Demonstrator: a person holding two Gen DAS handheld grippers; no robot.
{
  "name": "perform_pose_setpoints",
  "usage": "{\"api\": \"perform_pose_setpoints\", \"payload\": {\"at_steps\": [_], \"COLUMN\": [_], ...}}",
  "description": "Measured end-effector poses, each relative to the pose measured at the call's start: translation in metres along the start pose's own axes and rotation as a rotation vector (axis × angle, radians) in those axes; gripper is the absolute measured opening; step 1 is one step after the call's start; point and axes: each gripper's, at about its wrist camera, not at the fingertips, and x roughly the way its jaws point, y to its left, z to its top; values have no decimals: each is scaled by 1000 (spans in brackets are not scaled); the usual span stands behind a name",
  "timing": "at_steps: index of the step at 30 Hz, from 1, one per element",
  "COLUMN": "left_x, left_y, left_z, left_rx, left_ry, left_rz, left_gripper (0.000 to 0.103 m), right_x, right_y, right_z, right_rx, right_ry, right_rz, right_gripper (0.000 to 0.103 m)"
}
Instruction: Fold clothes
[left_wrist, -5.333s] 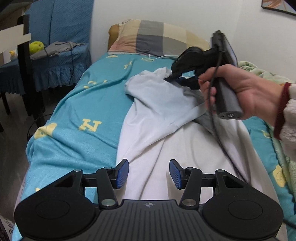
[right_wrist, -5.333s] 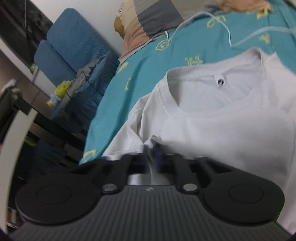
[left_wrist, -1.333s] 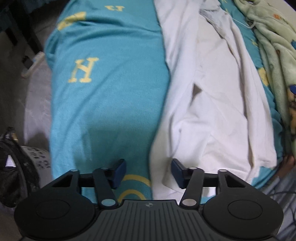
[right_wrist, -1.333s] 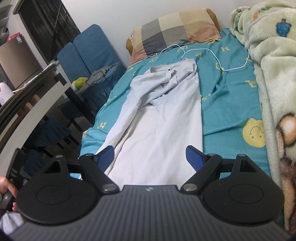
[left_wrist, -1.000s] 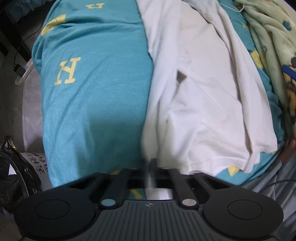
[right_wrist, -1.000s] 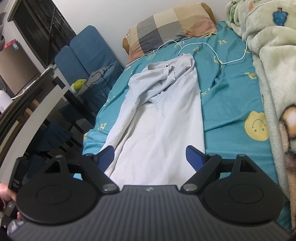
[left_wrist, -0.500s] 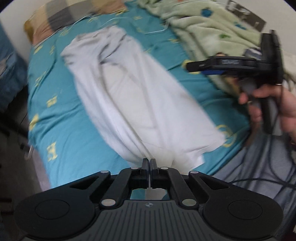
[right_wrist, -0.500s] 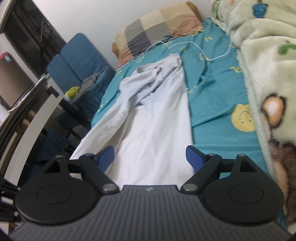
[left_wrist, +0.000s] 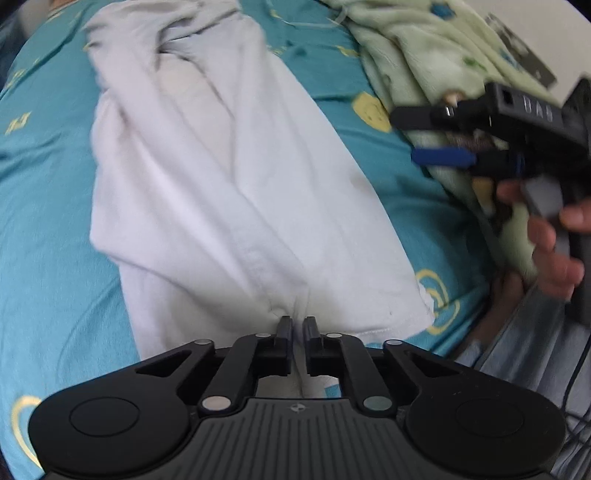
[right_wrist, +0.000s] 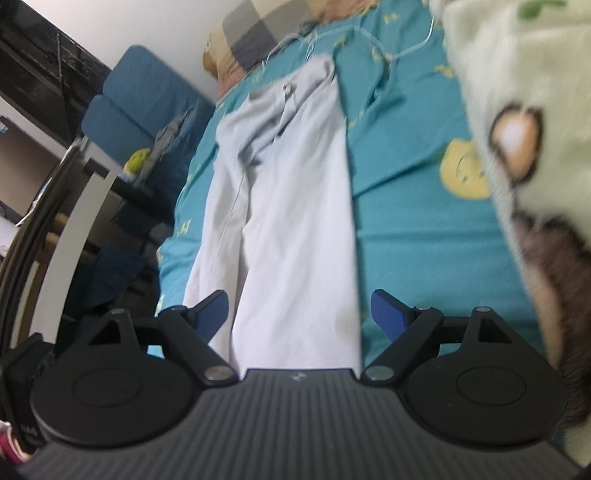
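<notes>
A white shirt (left_wrist: 240, 166) lies lengthwise on the teal bed sheet (left_wrist: 44, 221), collar at the far end. My left gripper (left_wrist: 297, 325) is at the near hem. Its jaws are opening, a narrow gap shows, and bunched hem cloth sits between them. In the right wrist view the shirt (right_wrist: 295, 221) runs up the bed from my right gripper (right_wrist: 299, 310), which is open wide above the shirt's lower part with nothing gripped. The right gripper (left_wrist: 428, 138) also shows at the right of the left wrist view, held by a hand (left_wrist: 546, 236) over the blanket's edge.
A pale green fleece blanket (right_wrist: 517, 74) is heaped along the right side of the bed. A checked pillow (right_wrist: 266, 33) and a white cable (right_wrist: 369, 40) lie at the head. A blue chair (right_wrist: 140, 96) and dark furniture stand to the left of the bed.
The left gripper, shut on the hem before, has carried it across and its jaws have now parted a little. The right gripper has sunk slightly and rolled, still open.
</notes>
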Motion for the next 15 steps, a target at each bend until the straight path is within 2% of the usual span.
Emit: {"api": "perform_pose_setpoints", "payload": {"at_steps": [1, 2, 3, 8, 9, 15], "left_x": [-5, -10, -16, -33, -33, -32], "left_y": [4, 7, 12, 52, 61, 109], "left_z": [-3, -7, -10, -20, -20, -21], "left_rx": [-18, -36, -60, -255, -289, -473], "left_ry": [-16, -39, -66, -193, -204, -223], "left_rz": [-21, -42, -60, -113, -101, 0], "left_gripper": [33, 46, 51, 66, 70, 74], "right_x": [2, 5, 7, 9, 10, 26], "right_y": [-1, -1, -3, -22, -24, -13], "right_z": [-2, -4, -6, -17, -19, -36], "right_rx": [6, 13, 24, 129, 144, 129], "right_ry": [13, 26, 42, 85, 92, 194], "right_rz": [3, 6, 7, -18, -19, -1], "right_gripper": [86, 86, 86, 86, 85, 81]}}
